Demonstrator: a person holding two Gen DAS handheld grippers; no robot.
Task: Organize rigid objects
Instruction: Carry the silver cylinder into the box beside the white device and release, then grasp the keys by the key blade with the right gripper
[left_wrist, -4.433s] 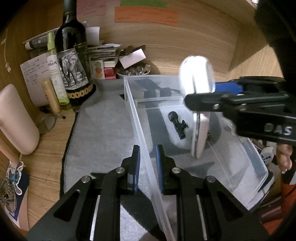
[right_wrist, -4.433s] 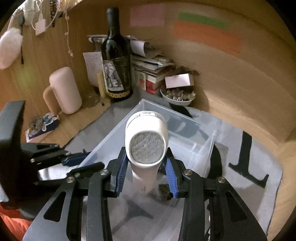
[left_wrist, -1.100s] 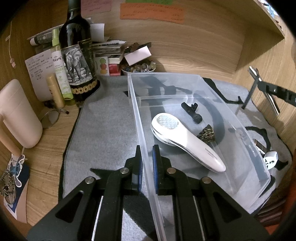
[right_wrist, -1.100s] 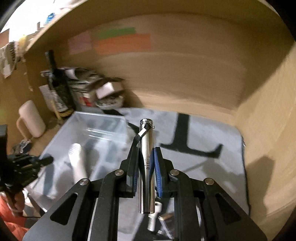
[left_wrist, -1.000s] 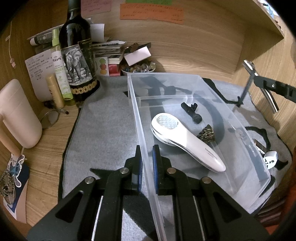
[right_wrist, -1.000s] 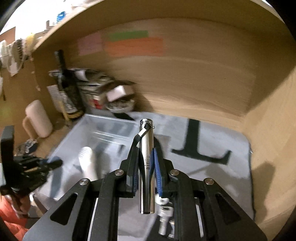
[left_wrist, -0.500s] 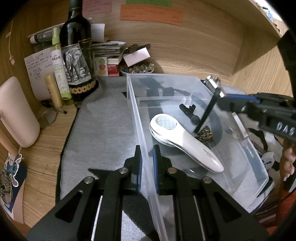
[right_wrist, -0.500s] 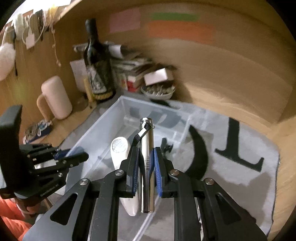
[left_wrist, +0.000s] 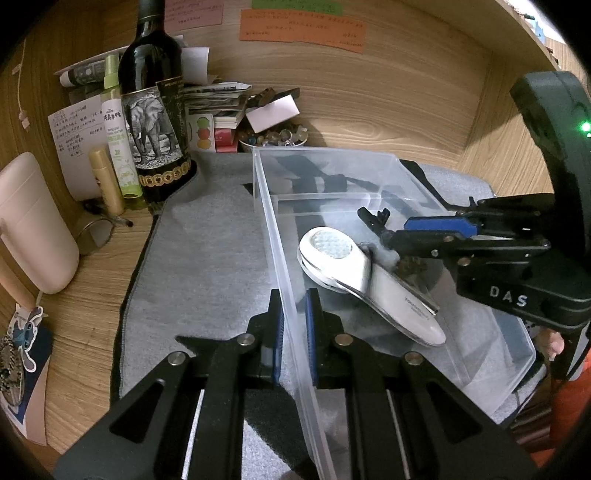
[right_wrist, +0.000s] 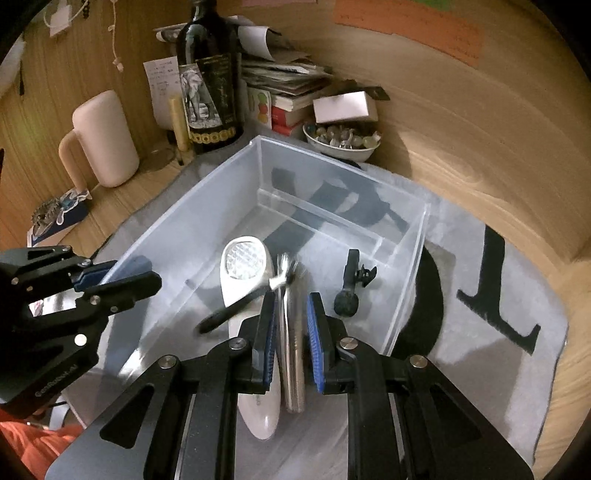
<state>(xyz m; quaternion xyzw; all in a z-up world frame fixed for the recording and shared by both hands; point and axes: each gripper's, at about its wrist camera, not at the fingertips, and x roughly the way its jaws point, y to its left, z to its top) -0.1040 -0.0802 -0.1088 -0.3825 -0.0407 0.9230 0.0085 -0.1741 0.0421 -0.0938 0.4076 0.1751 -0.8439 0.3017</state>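
The left gripper is closed on the near side wall of a clear plastic bin, one blue pad on the outside and one on the inside of the thin wall. The bin sits on a grey felt mat that covers part of a wooden desk, and a low clear divider crosses it near its far end.

The right gripper hangs over the bin's large compartment, pointing steeply down, its pads nearly together on a slim silver metal cylinder. The cylinder stands lengthwise between the pads, and a small hinged clip at its top looks blurred, so its exact shape is hard to tell. In the left wrist view the cylinder is mostly hidden behind the right gripper.

On the bin floor lies a white handheld device with a round mesh head, the head towards the divider and the handle towards the near end. Beside it lies a small black clamp with a ball end, apart from the white device. A dark spiky object shows just beyond the device in the left wrist view, partly covered.

Behind the bin stand a wine bottle with an elephant label, a bowl of small stones and a pink mug.
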